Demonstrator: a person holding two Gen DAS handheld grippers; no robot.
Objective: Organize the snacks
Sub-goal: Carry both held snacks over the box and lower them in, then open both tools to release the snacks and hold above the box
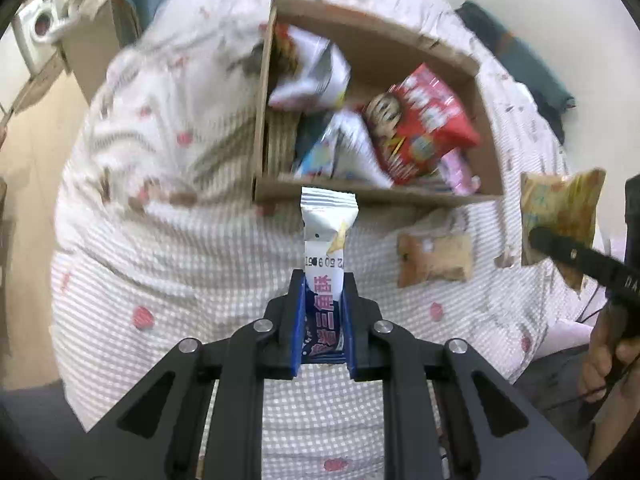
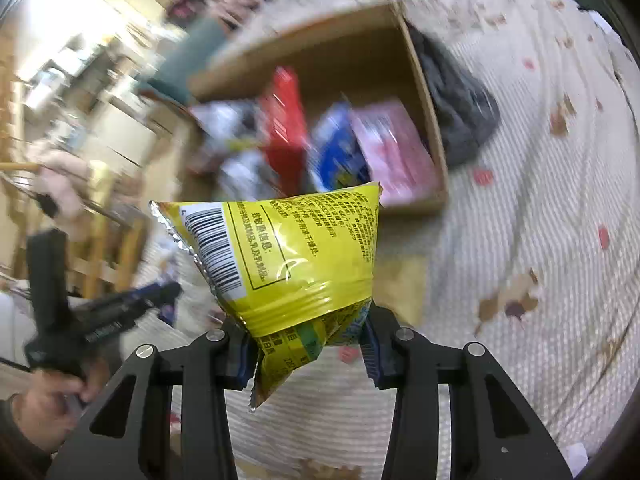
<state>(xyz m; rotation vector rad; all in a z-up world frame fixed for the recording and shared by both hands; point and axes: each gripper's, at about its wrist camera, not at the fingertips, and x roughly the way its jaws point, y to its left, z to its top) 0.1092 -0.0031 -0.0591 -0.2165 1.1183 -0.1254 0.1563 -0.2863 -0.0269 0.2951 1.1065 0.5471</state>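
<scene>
My left gripper point(image 1: 323, 312) is shut on a white and blue snack bar packet point(image 1: 326, 240), held upright above the bed, just short of the cardboard box point(image 1: 384, 196). The box holds several snack packs, among them a red pack point(image 1: 424, 120) and a white pack point(image 1: 312, 72). My right gripper point(image 2: 308, 344) is shut on a yellow snack bag point(image 2: 280, 256), held above the bed near the same box point(image 2: 428, 120). The yellow bag and right gripper also show in the left wrist view point(image 1: 560, 216). An orange snack pack point(image 1: 434, 258) lies on the bed beside the box.
The bed has a pink checked cover point(image 1: 200, 260). A dark cloth point(image 2: 456, 100) lies against the box's right side. A washing machine point(image 1: 36, 28) stands far left. Wooden furniture point(image 2: 104, 248) is off the bed's left edge.
</scene>
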